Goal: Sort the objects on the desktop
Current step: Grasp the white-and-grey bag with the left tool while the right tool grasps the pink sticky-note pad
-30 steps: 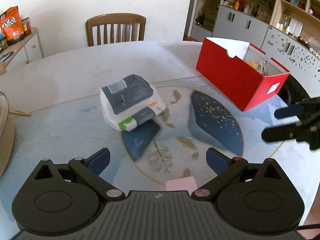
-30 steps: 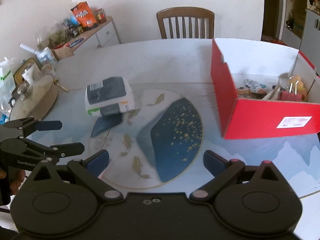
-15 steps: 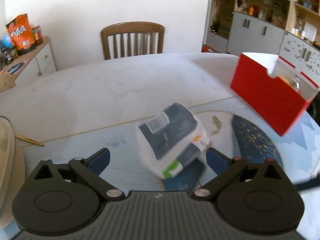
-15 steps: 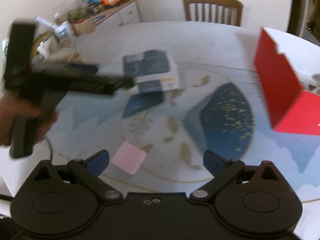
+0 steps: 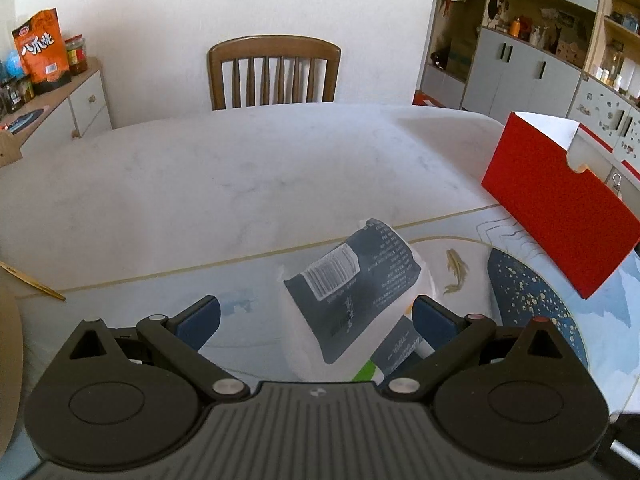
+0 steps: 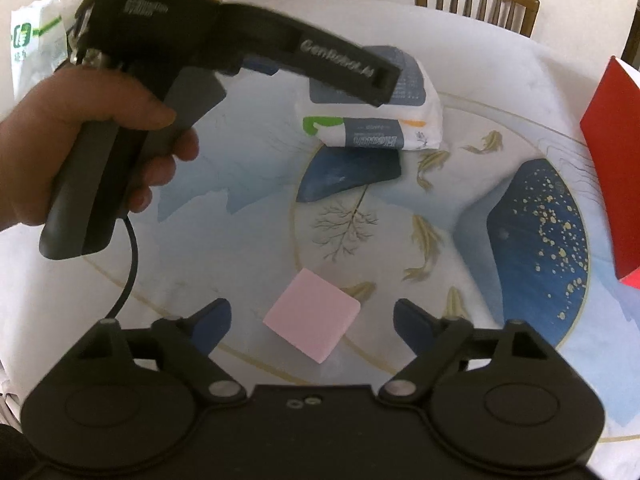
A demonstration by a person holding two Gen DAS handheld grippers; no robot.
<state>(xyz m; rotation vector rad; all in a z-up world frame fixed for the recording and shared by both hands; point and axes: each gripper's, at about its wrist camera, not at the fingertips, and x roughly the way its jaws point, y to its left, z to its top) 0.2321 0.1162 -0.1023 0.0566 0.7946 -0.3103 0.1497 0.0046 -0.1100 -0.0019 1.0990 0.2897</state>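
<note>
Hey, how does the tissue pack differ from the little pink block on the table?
The tissue pack is white with dark printed panels and a barcode; the pink block is plain pink, unprinted. The pack looks soft, rounded and clearly larger; the block is small, flat-topped and sharp-edged. The pack lies ahead of the left gripper; the block lies ahead of the right gripper. Both rest on the table, ungrasped, facing open jaws.

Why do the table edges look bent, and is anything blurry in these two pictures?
Both views bend straight lines, a fisheye effect: the table edge curves in the left wrist view. The right wrist view shows dark corners and slight smear on the hand and left tongs; the pink block looks sharp.
</note>
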